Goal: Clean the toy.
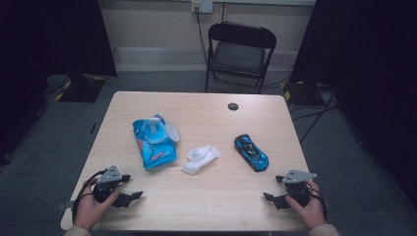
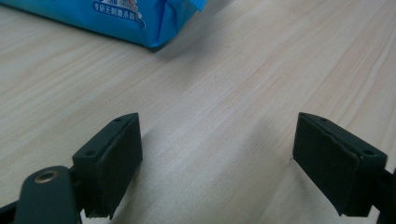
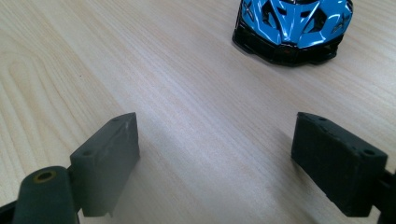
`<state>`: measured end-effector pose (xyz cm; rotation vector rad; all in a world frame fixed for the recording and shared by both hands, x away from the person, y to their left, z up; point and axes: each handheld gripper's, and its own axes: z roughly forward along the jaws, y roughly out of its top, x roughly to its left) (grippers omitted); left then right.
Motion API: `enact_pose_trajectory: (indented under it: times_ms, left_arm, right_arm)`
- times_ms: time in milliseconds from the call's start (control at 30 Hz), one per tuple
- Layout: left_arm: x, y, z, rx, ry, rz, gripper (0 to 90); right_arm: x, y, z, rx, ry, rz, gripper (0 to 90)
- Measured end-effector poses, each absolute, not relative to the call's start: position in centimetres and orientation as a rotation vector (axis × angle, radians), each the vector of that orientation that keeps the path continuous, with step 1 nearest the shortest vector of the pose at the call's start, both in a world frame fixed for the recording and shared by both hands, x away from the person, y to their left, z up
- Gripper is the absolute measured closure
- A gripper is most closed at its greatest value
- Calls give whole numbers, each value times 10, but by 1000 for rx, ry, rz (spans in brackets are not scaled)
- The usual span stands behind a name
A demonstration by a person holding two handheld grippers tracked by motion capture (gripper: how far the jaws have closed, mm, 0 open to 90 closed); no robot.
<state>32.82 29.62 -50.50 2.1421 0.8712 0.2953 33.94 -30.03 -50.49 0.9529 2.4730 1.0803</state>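
Lying well beyond parted jaws: wipes pack (image 2: 126,14), toy car (image 3: 293,25).

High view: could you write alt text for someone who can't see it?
A wooden table holds a blue wet-wipe pack with its lid open, a crumpled white wipe and a blue toy car. At the near edge, a person's hands rest the open left gripper and right gripper apart from them.

My light wooden desk (image 1: 196,196) stands on grey carpet (image 1: 49,147); beyond it, a black folding chair (image 1: 239,54) faces a pale wall (image 1: 157,24) flanked by dark curtains (image 1: 49,34).
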Motion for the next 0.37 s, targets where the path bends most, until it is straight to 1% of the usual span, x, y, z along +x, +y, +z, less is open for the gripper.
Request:
enact_pose_trajectory:
  times_ms: [233, 367]
  left_arm:
    - [327, 292, -505, 2188, 837, 352, 145]
    - [327, 291, -506, 2193, 838, 348, 123]
  right_arm:
    - [340, -300, -505, 949, 2473, 1080, 138]
    - [340, -300, -505, 943, 2476, 1079, 137]
